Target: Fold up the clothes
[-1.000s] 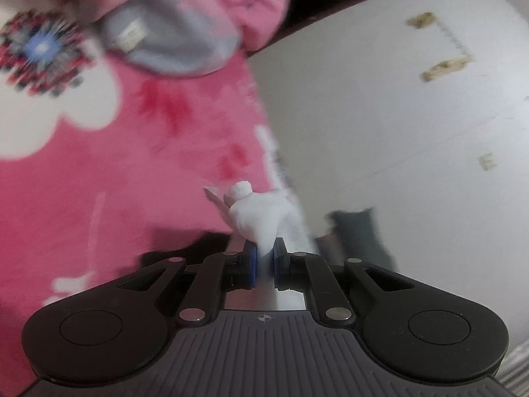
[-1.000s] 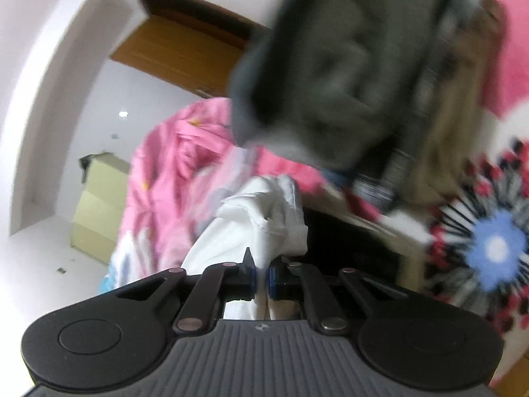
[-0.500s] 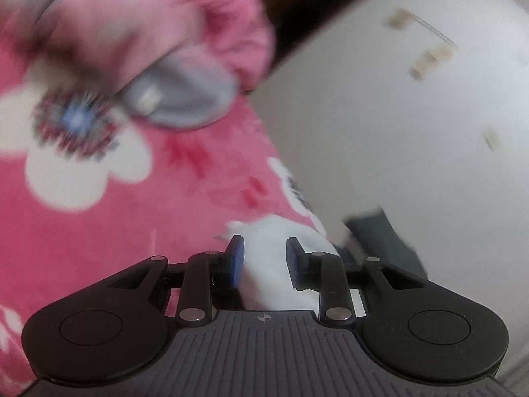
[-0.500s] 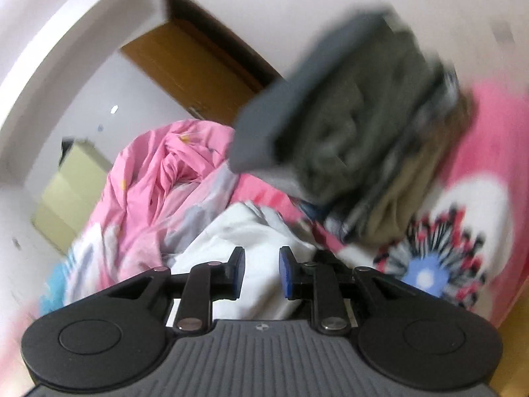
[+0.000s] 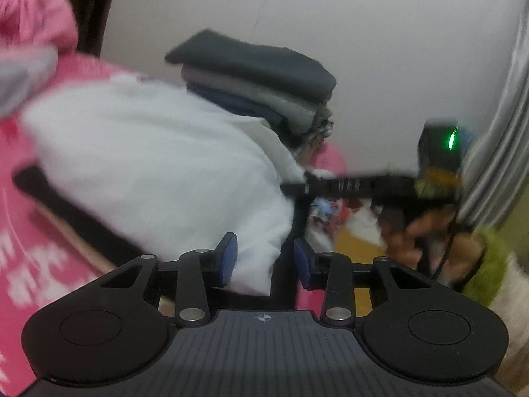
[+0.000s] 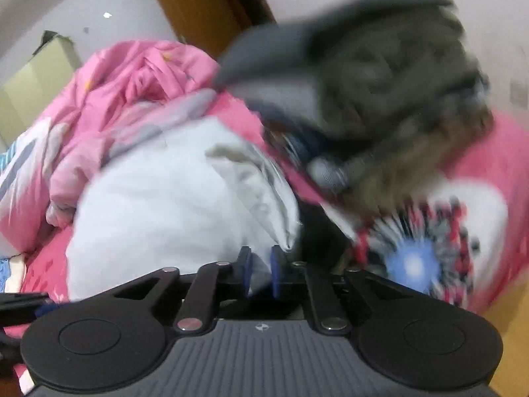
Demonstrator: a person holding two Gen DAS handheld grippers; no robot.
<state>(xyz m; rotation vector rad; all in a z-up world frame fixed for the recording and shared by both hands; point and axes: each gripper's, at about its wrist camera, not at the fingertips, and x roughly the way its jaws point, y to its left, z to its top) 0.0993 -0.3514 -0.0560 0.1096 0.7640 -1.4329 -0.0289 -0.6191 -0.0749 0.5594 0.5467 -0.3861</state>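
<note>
**A:** What's the left wrist view giving you?

**B:** My left hand-held gripper (image 5: 264,258) is released, its blue pads spread with a corner of the white garment (image 5: 148,152) lying loose between them, not pinched. The garment sits as a soft mound on the pink bed (image 5: 29,258), just beside a stack of folded clothes (image 5: 258,82). My guess is that stack is kept close so finished pieces land on it. Across from me is the right hand-held gripper (image 5: 297,188), touching the garment's far edge; from here I can't tell its state.

**A:** And the right wrist view?

**B:** The right hand-held gripper (image 6: 259,271) has its pads parted only a little, white cloth (image 6: 172,198) between them, but I see a gap, so I judge it let go. The dark stack (image 6: 380,82) looms just behind, a rumpled pink quilt (image 6: 132,82) off to the left.

**A:** Any labels or writing?

**B:** None readable; both views are blurred. Only the bed's flower print (image 6: 416,261) shows.
</note>
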